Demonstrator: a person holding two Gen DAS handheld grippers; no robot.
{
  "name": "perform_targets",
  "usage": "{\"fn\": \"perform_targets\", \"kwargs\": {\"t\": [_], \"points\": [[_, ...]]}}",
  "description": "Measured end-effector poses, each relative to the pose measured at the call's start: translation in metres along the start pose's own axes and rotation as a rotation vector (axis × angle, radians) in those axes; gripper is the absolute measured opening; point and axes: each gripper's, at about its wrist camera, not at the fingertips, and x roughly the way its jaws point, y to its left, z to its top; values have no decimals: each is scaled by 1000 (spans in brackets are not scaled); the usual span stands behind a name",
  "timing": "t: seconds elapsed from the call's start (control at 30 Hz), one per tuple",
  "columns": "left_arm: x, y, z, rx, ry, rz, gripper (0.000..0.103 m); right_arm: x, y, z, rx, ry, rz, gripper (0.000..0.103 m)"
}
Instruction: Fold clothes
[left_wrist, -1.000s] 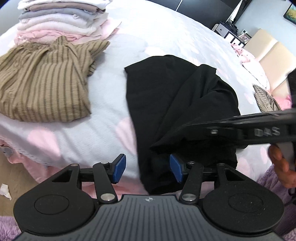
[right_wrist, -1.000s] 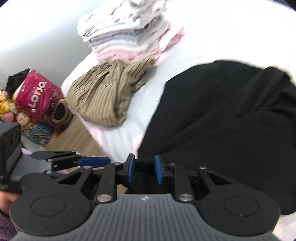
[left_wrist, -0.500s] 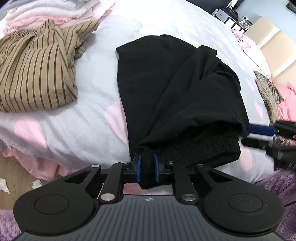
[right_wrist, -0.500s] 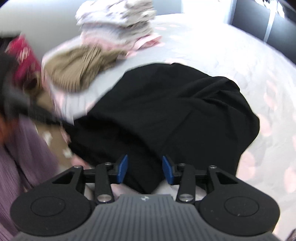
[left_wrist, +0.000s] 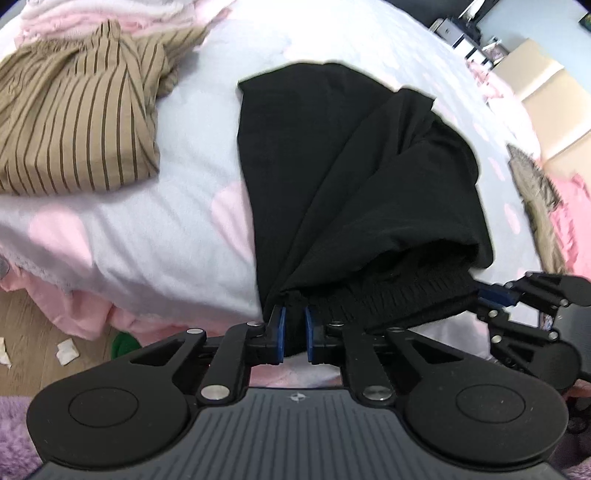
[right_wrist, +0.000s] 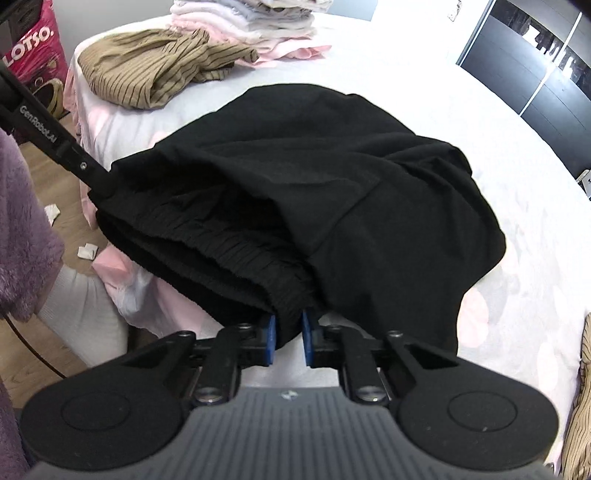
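A black garment (left_wrist: 351, 177) with an elastic waistband lies on the white bed with pink spots (left_wrist: 166, 206). My left gripper (left_wrist: 293, 334) is shut on the left end of its waistband at the near bed edge. My right gripper (right_wrist: 286, 338) is shut on the other end of the waistband (right_wrist: 229, 251); it also shows at the right in the left wrist view (left_wrist: 491, 295). The garment (right_wrist: 332, 177) is bunched and doubled over itself. The left gripper's arm (right_wrist: 55, 144) shows at the left in the right wrist view.
A brown striped garment (left_wrist: 74, 122) lies at the far left of the bed, also in the right wrist view (right_wrist: 147, 70). A stack of folded pale clothes (right_wrist: 251, 18) stands behind it. A pink bag (right_wrist: 33, 48) and paper scraps (right_wrist: 86, 251) are on the floor.
Both grippers have closed on the black waistband, the left first, then the right. The right gripper moved from the left end to the right end.
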Motion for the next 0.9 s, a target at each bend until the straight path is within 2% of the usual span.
{"fn": "perform_targets", "kwargs": {"t": [0.13,0.2,0.23,0.27,0.3,0.47,0.77,0.9], "points": [[13,8,-1,-47,37,3,12,1,-2,-1,20,15,5,16],[20,13,-2,-70,56,4,26,2,-6,0,44,22,14,16],[23,15,-2,-82,65,5,39,3,-7,0,54,25,18,16],[26,17,-2,-93,75,6,45,3,-9,0,64,29,22,16],[30,19,-2,-105,84,7,47,3,-9,0,70,29,25,16],[39,30,-5,-164,85,-44,51,4,-13,-1,96,31,40,17],[42,43,-11,-247,71,-144,48,-3,-29,-5,177,8,114,21],[39,49,-14,-306,64,-184,49,-7,-25,-9,118,-24,106,24]]}}
